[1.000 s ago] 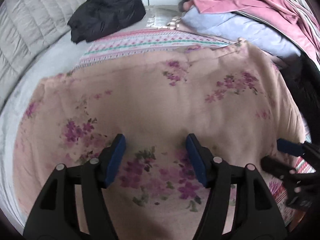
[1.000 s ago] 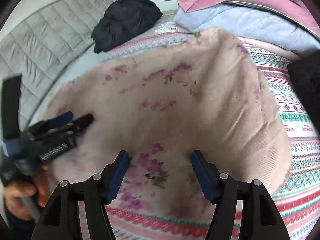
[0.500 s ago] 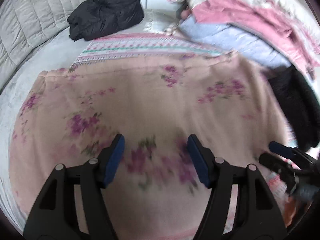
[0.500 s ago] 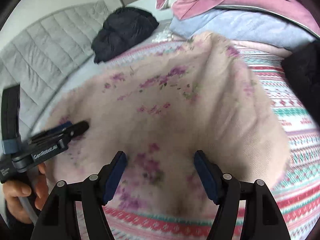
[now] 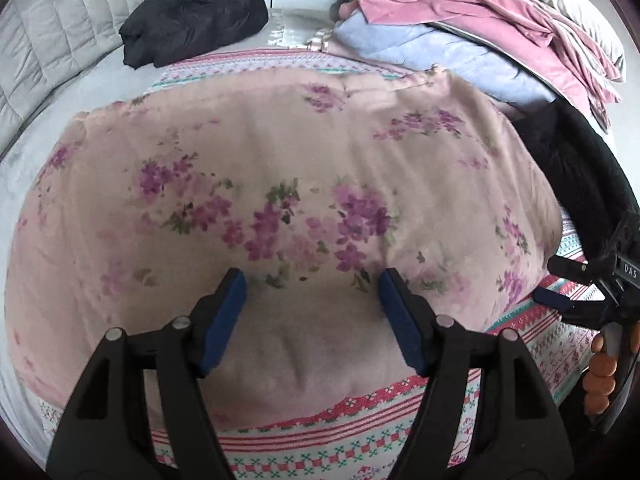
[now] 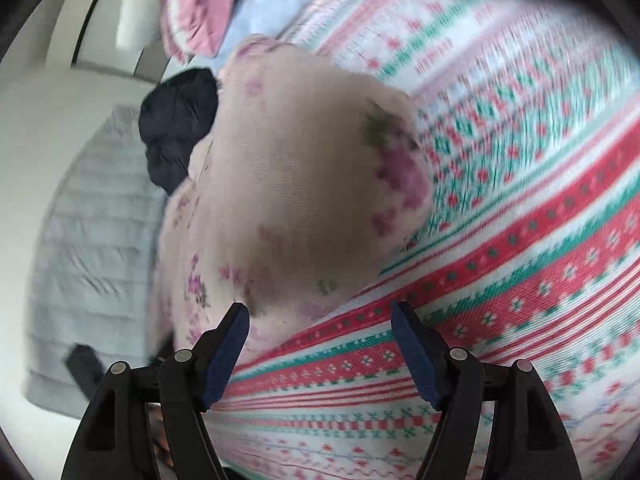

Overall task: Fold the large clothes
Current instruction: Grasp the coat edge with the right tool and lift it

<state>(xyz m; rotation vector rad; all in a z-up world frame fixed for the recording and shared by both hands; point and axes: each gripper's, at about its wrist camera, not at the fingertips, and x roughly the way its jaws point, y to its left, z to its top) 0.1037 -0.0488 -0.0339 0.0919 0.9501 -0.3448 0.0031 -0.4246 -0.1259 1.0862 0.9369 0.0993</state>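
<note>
Left wrist view: the pink floral garment [image 5: 304,168] lies spread on the striped knit blanket [image 5: 352,452], filling the frame from 9 to 3 o'clock. The left gripper [image 5: 312,300] hovers over its near hem, jaws wide apart and holding nothing. A single-layer pinch here could drag the cloth askew. At 3 o'clock the right gripper [image 5: 560,284], also empty and parted, aims at the garment's corner; its own view is blurred, so it may close on blanket instead.
</note>
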